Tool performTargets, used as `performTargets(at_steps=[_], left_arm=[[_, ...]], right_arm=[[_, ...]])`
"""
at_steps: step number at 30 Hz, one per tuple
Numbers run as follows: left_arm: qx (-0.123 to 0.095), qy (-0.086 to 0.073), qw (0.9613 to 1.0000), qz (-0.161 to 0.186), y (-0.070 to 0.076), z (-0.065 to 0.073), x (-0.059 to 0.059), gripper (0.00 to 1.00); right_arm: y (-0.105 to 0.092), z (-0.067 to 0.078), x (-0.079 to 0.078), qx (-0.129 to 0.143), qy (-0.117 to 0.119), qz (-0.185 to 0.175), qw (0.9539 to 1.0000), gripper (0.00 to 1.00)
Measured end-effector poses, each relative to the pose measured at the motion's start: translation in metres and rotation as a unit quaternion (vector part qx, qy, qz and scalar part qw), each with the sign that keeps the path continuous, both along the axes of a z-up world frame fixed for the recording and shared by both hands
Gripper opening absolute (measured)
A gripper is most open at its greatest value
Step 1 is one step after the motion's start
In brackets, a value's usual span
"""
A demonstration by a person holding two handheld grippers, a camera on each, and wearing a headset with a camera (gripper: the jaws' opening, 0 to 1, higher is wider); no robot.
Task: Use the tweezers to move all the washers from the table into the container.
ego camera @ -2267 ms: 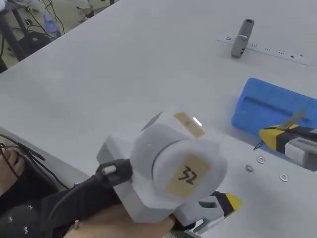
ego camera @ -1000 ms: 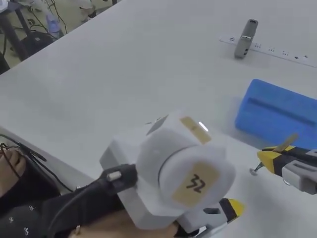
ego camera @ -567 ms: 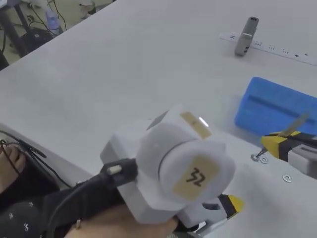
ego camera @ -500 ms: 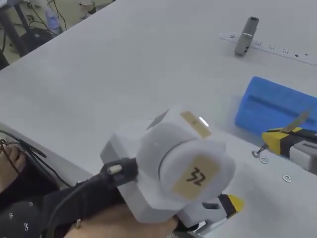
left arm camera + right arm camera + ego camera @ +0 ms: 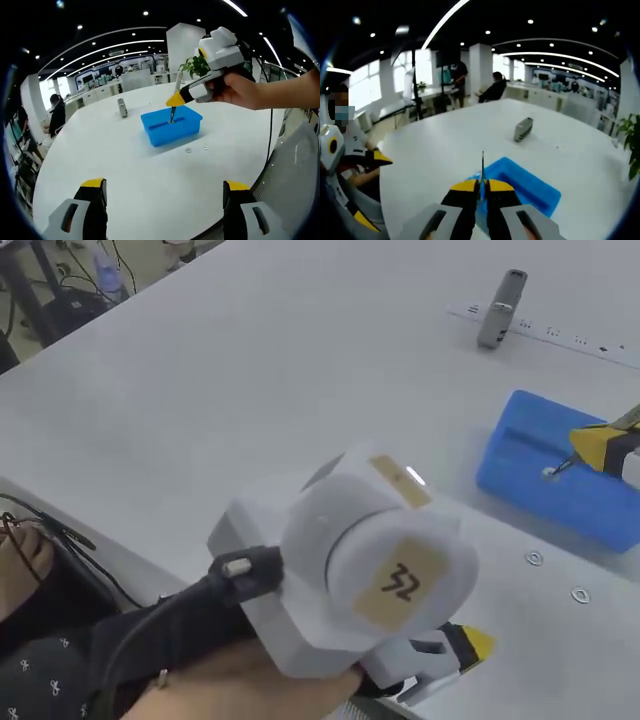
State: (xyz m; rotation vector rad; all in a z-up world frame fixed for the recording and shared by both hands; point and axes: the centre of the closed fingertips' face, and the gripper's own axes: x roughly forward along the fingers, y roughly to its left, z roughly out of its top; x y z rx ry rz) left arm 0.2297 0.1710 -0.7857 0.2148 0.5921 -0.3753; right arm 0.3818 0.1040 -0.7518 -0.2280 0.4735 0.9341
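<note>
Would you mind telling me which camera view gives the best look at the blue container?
The left gripper view: the whole blue container shows, with just the tweezers tip in front. The head view cuts the container off at the right edge, and in the right gripper view its near part is hidden behind the tongs.

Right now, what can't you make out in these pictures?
1. Whether the tweezers hold anything: the tip is too small in the head and left gripper views.
2. What lies in the container: too small, left gripper view.
3. The right gripper: cut off by the head view's right edge.
4. The table beneath the left gripper: hidden by its body, head view.
</note>
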Motion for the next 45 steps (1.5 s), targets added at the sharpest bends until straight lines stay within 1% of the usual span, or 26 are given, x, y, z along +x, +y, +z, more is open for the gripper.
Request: performTargets(at_steps=[4,6,8,12,14,16,18,22,24,26,31,34,36,39,43,44,45], left_arm=[[0.000,0.000,1.0000,0.000,0.000,0.000,0.000,0.99],[0.000,0.001,1.0000,-0.001,0.000,0.000,0.000,0.99],[0.000,0.000,1.0000,0.000,0.000,0.000,0.000,0.99],[0.001,0.002,1.0000,-0.001,-0.001,0.000,0.000,0.99],[0.001,0.004,1.0000,-0.002,-0.001,-0.001,0.000,0.98],[0.002,0.004,1.0000,-0.002,-0.001,-0.001,0.000,0.98],[0.002,0.005,1.0000,-0.003,-0.001,-0.001,0.000,0.98],[0.001,0.005,1.0000,-0.004,-0.002,-0.001,0.000,0.98],[0.001,0.005,1.0000,-0.004,-0.003,-0.001,0.000,0.98],[0.003,0.008,1.0000,-0.005,-0.002,-0.001,0.000,0.98],[0.003,0.008,1.0000,-0.005,-0.003,-0.001,0.000,0.98],[0.004,0.009,0.9999,-0.005,-0.003,-0.001,0.000,0.98],[0.005,0.010,0.9999,-0.007,-0.004,-0.001,-0.001,0.98],[0.006,0.007,0.9999,-0.007,-0.004,0.000,-0.001,0.98],[0.006,0.012,0.9999,-0.008,-0.004,-0.002,-0.001,0.98],[0.007,0.012,0.9999,-0.008,-0.004,-0.002,-0.001,0.98],[0.009,0.011,0.9999,-0.008,-0.004,-0.002,-0.001,0.98]], right_arm=[[0.002,-0.005,0.010,0.003,0.000,-0.013,0.9999,0.03],[0.003,-0.011,0.015,-0.004,-0.004,-0.018,0.9998,0.03],[0.004,-0.016,0.017,-0.011,-0.005,-0.021,0.9997,0.03],[0.004,-0.031,0.028,-0.018,0.001,-0.028,0.9994,0.03],[0.005,-0.038,0.030,-0.022,0.009,-0.030,0.9993,0.03],[0.007,-0.043,0.028,-0.027,0.013,-0.031,0.9991,0.03],[0.007,-0.049,0.031,-0.030,0.015,-0.030,0.9990,0.03],[0.008,-0.055,0.035,-0.034,0.020,-0.027,0.9989,0.03],[0.008,-0.057,0.035,-0.043,0.018,-0.026,0.9986,0.03],[0.007,-0.061,0.037,-0.048,0.021,-0.025,0.9983,0.03],[0.005,-0.066,0.036,-0.059,0.023,-0.023,0.9977,0.03],[0.004,-0.066,0.037,-0.055,0.022,-0.024,0.9979,0.03],[0.003,-0.064,0.035,-0.053,0.024,-0.028,0.9979,0.03],[0.002,-0.065,0.037,-0.050,0.025,-0.027,0.9980,0.04],[0.000,-0.065,0.039,-0.050,0.029,-0.028,0.9979,0.04],[0.000,-0.063,0.040,-0.048,0.030,-0.029,0.9980,0.04],[-0.001,-0.059,0.038,-0.043,0.030,-0.030,0.9982,0.04]])
